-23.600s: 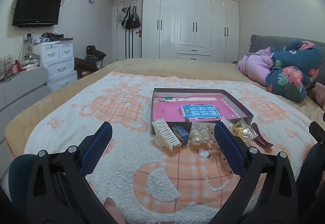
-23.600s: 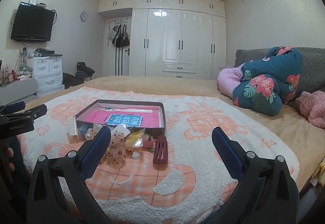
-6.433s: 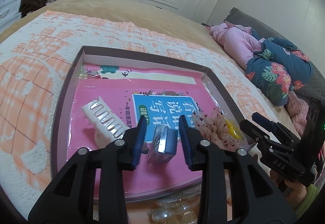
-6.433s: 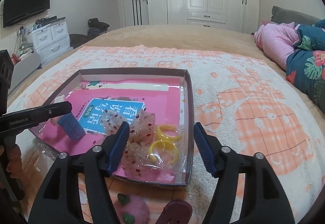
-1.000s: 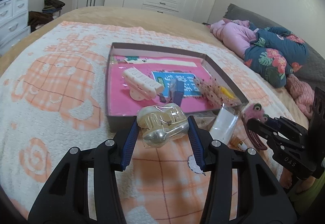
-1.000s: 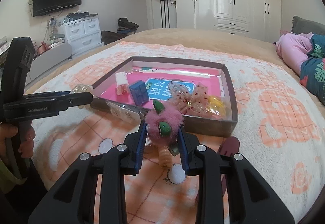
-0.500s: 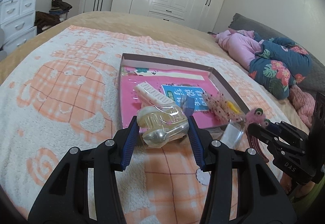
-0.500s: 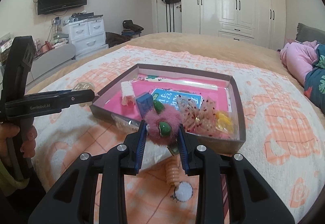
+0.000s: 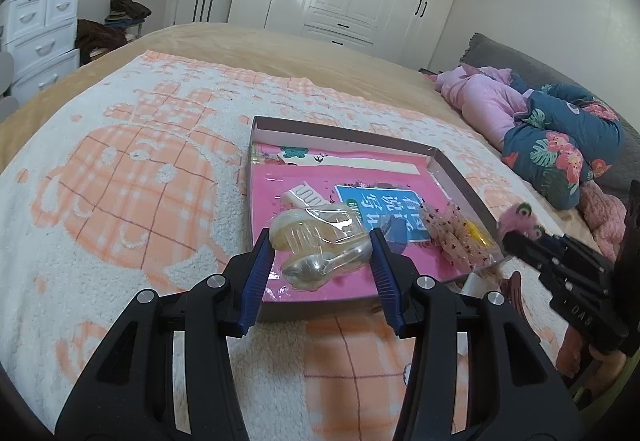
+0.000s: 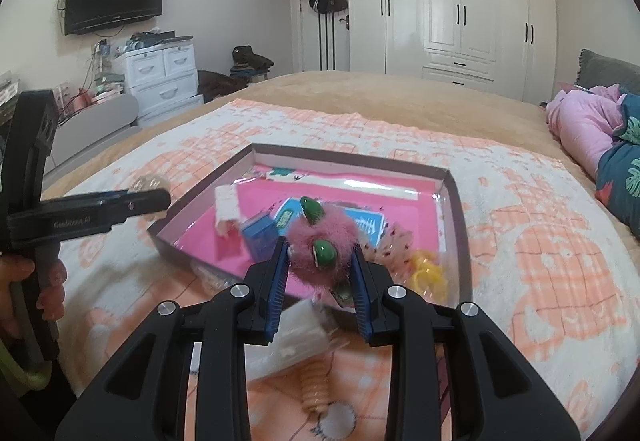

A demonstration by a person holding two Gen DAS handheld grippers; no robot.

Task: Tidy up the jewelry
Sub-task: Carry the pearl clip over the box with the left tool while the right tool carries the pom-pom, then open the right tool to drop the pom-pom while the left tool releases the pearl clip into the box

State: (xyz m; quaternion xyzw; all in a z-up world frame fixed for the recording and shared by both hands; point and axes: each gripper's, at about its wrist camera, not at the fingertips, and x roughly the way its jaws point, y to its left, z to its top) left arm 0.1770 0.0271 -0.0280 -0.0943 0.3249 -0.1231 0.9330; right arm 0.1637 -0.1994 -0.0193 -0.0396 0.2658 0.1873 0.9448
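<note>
Your left hand-held gripper (image 9: 320, 247) clamps a clear packet of hair clips (image 9: 318, 247) above the near edge of the box (image 9: 344, 137) on the bed. Your right hand-held gripper (image 10: 318, 261) grips a pink fuzzy clip (image 10: 322, 247) over the box's near right corner. The slick packet could slip and land outside. Compared with a second ago, both loads are nearer the box.
</note>
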